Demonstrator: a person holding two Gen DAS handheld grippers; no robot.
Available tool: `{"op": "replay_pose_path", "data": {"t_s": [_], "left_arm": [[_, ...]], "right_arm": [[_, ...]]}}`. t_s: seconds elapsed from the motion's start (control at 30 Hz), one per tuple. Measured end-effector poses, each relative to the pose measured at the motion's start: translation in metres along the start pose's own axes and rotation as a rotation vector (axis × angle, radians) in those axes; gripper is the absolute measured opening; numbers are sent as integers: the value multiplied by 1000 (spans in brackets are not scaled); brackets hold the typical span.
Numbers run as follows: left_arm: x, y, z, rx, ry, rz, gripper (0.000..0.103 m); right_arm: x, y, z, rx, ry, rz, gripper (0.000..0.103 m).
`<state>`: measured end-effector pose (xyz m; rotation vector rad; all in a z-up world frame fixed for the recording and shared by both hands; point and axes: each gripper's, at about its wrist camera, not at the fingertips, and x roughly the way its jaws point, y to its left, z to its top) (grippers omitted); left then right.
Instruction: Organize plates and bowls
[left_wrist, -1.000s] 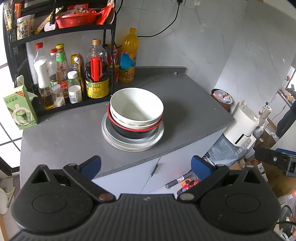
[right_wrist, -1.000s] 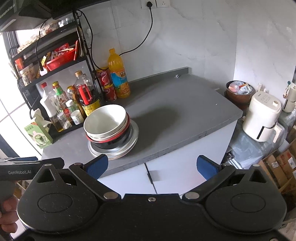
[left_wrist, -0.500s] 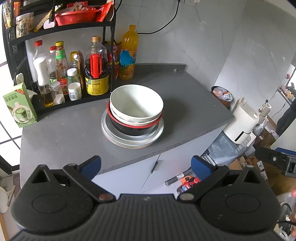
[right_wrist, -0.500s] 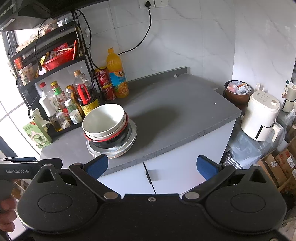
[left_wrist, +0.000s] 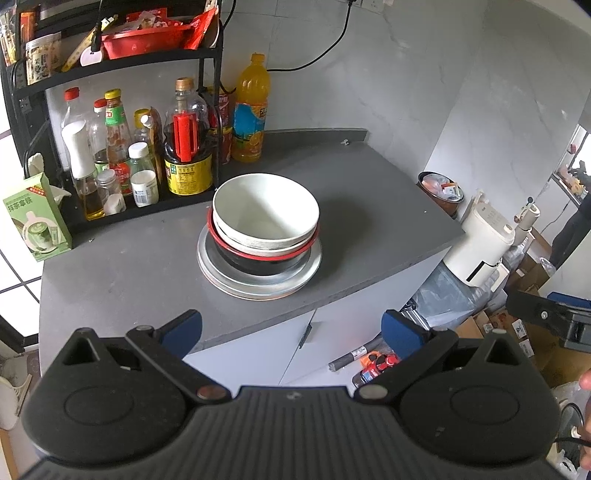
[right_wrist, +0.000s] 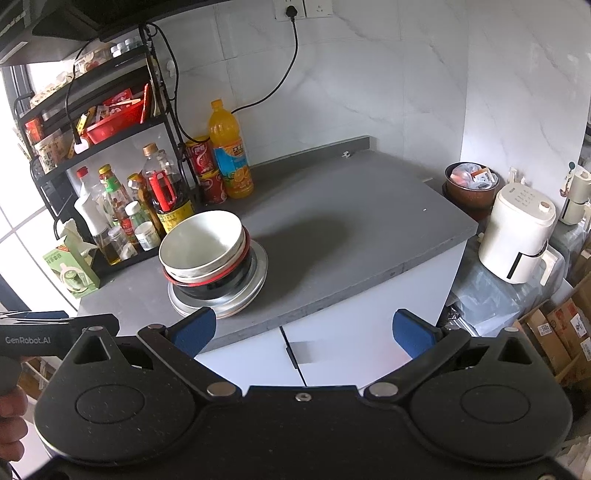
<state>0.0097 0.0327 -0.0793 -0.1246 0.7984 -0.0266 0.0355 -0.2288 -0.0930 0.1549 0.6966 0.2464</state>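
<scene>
Stack: I see a white round bowl (left_wrist: 266, 210) nested in a black bowl with a red rim (left_wrist: 258, 254), on flat round metal plates (left_wrist: 258, 284), mid grey countertop (left_wrist: 369, 206).
Progress: I judge stacking looks done; nothing loose remains.
Left gripper (left_wrist: 291, 328): spread, empty, off the counter's front edge.
Right gripper (right_wrist: 303, 328): spread, empty, likewise back.
Surroundings: black bottle rack (left_wrist: 110, 74) behind.
</scene>
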Motion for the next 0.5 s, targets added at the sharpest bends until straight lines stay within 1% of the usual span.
{"op": "replay_pose_path", "data": {"t_s": [0.3, 0.5], "left_arm": [[3, -5, 2, -8, -2, 8, 102], [12, -13, 3, -29, 17, 17, 102]], "right_arm": [[1, -7, 1, 1, -1, 3, 103], [7, -22, 4, -9, 16, 19, 103]]}}
